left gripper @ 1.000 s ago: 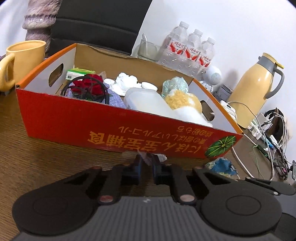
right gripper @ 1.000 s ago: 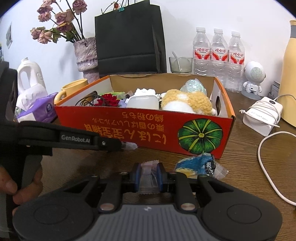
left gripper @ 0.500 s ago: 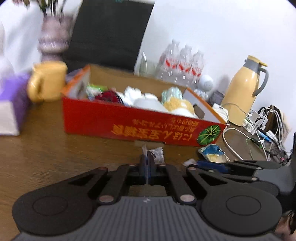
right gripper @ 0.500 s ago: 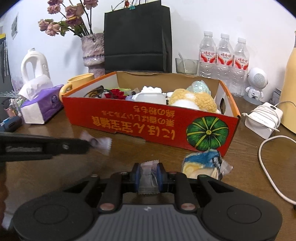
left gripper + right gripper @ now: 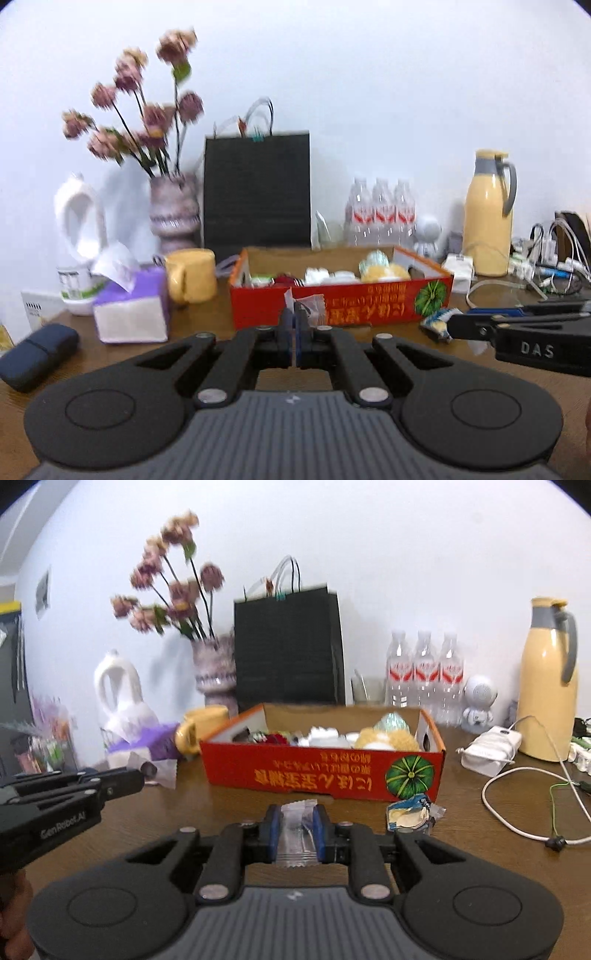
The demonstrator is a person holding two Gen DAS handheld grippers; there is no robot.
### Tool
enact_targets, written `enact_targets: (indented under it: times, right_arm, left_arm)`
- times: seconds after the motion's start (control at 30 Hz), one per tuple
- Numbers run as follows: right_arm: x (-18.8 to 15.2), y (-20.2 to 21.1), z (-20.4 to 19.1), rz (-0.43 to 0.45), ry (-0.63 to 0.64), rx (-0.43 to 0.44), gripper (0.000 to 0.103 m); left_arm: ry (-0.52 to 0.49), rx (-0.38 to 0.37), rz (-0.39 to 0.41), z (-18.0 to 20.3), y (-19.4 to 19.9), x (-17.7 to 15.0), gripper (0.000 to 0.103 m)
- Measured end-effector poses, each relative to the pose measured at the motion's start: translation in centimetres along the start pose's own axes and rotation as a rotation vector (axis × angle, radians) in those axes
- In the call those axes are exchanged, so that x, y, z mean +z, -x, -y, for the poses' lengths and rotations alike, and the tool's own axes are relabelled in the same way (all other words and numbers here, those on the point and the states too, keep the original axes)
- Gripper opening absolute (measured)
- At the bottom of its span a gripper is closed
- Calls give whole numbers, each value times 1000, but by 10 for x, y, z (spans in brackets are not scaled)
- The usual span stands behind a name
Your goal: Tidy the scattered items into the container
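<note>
The left hand-held gripper is clenched tight on the edge of a small clear plastic sachet with something dark inside, which stands up from the pinch. The right hand-held gripper is clenched on a second small clear plastic sachet, which lies flat between its blue pads. Both grippers are in front of the long red cardboard box with a green pumpkin print, apart from its near wall and not over its opening.

The box already contains a yellow plush toy, a red flower-like thing and some white items. In front of the box, just beside its pumpkin corner, a crumpled blue and yellow wrapper lies on the brown wooden bench.

In my judgement the step in hand is the carry: two sachets are grasped and must go into the box. The next move calls for bringing each gripper forward above the near wall, over a free place among the things inside, and only then loosening the jaws. After that the wrapper in front of the box remains to be picked.
</note>
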State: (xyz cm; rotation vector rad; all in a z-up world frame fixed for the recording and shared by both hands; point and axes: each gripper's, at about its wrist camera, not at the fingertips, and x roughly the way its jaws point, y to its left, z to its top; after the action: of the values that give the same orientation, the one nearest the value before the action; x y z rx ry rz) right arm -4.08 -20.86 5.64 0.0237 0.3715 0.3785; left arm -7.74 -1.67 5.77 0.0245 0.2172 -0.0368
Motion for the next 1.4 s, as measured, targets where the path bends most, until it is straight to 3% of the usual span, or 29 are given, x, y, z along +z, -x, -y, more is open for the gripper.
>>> enact_targets:
  times: [0.17,0.53,0.8,0.97,1.1,1.23,1.4]
  right_arm:
    - [0,25,-13,71,21,-17,18]
    - [16,28,-18,102,28,-20,18]
    - [63,-14,8,159,-10,-17,18]
    - [112,-68,31,143,-39,-22,18]
    - [141,-98,56,53,-59,-26,18]
    - [165,-143,89,-160,-46,-39,18]
    - [164,-212,136,-463,-140,-55,18]
  left_arm:
    - [16,-11,27,-4,15,5,3]
    - [31,-23,73,-13,10,20,3]
    - [41,-39,117,-13,-59,66,3]
    - [86,-64,72,-17,-121,103,3]
    - [64,-107,-40,-20,-168,127,3]
    - [139,-222,-342,-28,-243,139,3]
    - [60,-287,-609,-9,-307,131,3]
